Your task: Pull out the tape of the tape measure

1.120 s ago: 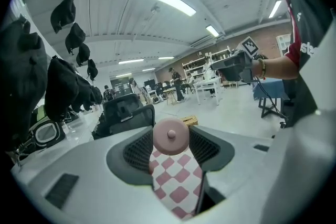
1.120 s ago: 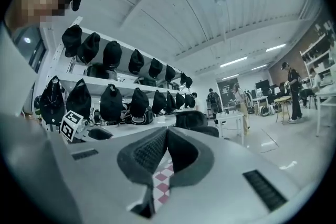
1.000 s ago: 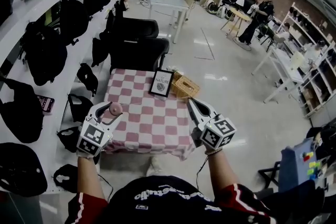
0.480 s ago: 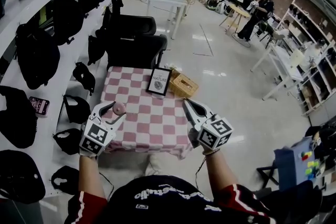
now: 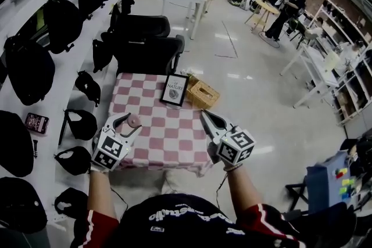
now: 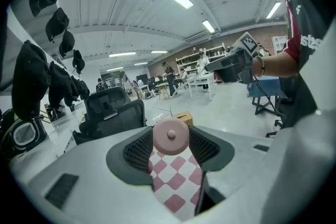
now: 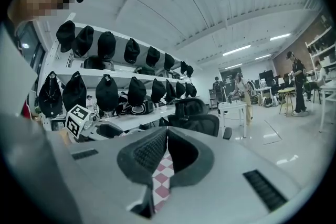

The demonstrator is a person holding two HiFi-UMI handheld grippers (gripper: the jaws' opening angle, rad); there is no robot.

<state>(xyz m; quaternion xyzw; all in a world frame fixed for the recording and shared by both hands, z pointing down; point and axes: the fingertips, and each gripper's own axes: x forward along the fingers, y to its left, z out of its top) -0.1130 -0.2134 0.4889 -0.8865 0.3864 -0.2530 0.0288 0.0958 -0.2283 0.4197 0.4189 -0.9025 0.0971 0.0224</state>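
We are still clamping the pink tape measure [image 6: 170,136] in the left hand-held gripper [image 5: 131,122]; the right hand-held gripper [image 5: 206,116], closed and empty, is edging toward it.

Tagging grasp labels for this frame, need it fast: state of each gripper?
Left gripper: shut on the pink tape measure.
Right gripper: shut, nothing between its jaws.
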